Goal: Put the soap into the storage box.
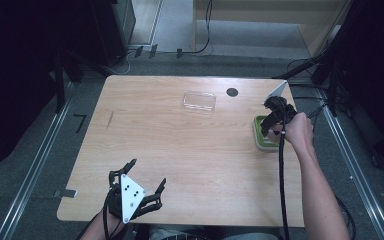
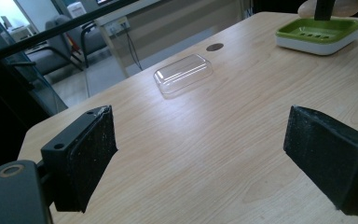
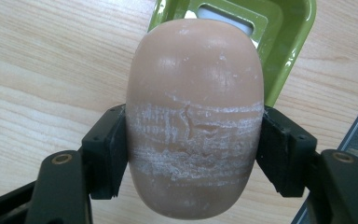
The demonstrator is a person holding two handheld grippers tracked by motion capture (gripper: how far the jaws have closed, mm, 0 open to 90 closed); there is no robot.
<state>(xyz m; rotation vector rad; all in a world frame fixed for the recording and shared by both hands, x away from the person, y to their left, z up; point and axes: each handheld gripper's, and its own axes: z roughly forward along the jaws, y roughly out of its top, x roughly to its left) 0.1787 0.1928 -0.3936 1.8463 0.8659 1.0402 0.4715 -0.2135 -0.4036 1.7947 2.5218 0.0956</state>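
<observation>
A tan oval bar of soap (image 3: 195,93), scuffed white across its middle, is clamped between the two black jaws of my right gripper (image 3: 193,154). It hangs over the near edge of a green soap dish (image 3: 289,42) with a white base. In the high view my right gripper (image 1: 272,120) is above that dish (image 1: 261,142) at the table's right edge. My left gripper (image 1: 147,172) stays open near the front left of the table, its pads (image 2: 91,154) wide apart with nothing between them.
A clear plastic lid (image 1: 199,101) lies at the table's far middle, also in the left gripper view (image 2: 184,73). A dark round cable hole (image 1: 232,92) sits just right of it. Black cables trail off the right side. The wooden table (image 1: 180,150) is bare between the hands.
</observation>
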